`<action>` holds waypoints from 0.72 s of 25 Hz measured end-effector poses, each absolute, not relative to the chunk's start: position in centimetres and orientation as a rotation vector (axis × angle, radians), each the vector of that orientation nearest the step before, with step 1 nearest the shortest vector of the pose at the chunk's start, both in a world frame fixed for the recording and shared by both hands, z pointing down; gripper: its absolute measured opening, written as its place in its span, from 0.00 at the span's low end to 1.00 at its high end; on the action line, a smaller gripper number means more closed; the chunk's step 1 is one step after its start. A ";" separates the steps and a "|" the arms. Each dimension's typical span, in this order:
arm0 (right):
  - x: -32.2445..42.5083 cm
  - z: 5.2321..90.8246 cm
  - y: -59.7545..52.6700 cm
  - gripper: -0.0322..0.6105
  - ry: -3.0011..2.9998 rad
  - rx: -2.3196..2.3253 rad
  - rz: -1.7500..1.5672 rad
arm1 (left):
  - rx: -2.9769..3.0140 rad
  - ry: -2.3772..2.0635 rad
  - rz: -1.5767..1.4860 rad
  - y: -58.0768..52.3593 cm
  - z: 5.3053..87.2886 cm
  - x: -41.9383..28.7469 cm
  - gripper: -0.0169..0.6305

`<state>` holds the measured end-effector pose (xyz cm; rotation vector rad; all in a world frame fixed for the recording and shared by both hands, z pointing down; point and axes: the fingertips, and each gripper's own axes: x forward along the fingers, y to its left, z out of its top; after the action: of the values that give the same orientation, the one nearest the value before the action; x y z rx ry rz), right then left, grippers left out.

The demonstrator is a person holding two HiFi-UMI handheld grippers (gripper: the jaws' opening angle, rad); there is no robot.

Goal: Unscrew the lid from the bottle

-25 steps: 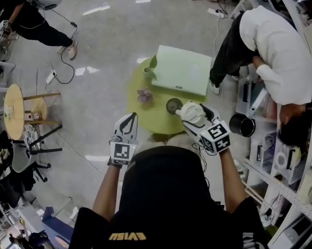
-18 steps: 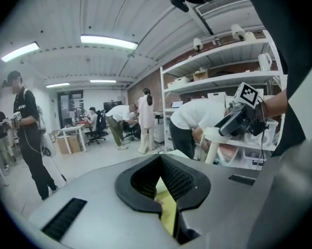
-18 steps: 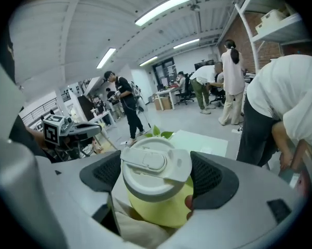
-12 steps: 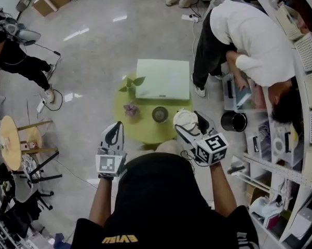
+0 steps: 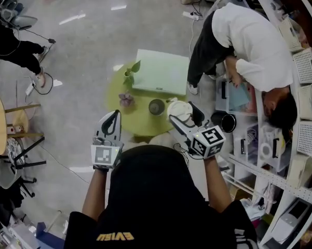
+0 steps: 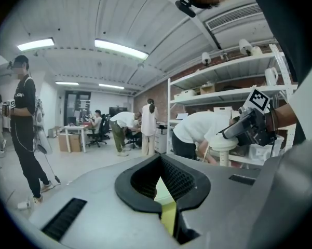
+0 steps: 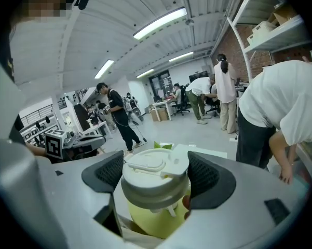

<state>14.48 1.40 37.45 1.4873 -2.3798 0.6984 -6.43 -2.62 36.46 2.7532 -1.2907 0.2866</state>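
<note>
My right gripper [image 5: 186, 119] is shut on the bottle [image 7: 154, 218], which has a yellow-green body and a white flip-top lid [image 7: 156, 173]. Its pads sit on either side of the lid, and the jaws have just been closing a little on it. The bottle hangs above the near right rim of the round yellow-green table [image 5: 137, 119]; its lid [image 5: 179, 110] shows white from the head view. My left gripper [image 5: 111, 123] is shut with nothing in it, left of the table's near edge. In the left gripper view the right gripper [image 6: 246, 131] and bottle [image 6: 223, 147] show at the right.
On the table lie a pale green flat box [image 5: 162, 72], a small plant [image 5: 130, 74], a pinkish item [image 5: 126, 98] and a dark cup [image 5: 156, 107]. A person in white [image 5: 252, 40] bends at the shelves [image 5: 301, 108] to the right. A black bucket [image 5: 226, 121] stands there.
Both grippers have come up, and the bottle has risen with the right one. The head view has swung, so the table now sits further left and up.
</note>
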 end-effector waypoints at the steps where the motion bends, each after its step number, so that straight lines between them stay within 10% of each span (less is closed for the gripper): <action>1: 14.2 37.1 1.1 0.65 -2.386 1.484 0.691 | 2.745 -1.302 0.277 -2.7 36.4 -6.8 0.05; 18: 12.6 33.5 -0.2 0.65 -2.447 1.552 0.625 | 2.799 -1.267 0.246 -3.3 35.3 -7.0 0.05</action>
<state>12.62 -0.16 33.49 1.5517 -2.4473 0.6248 -6.99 -3.26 35.34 2.7992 -1.2666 0.2462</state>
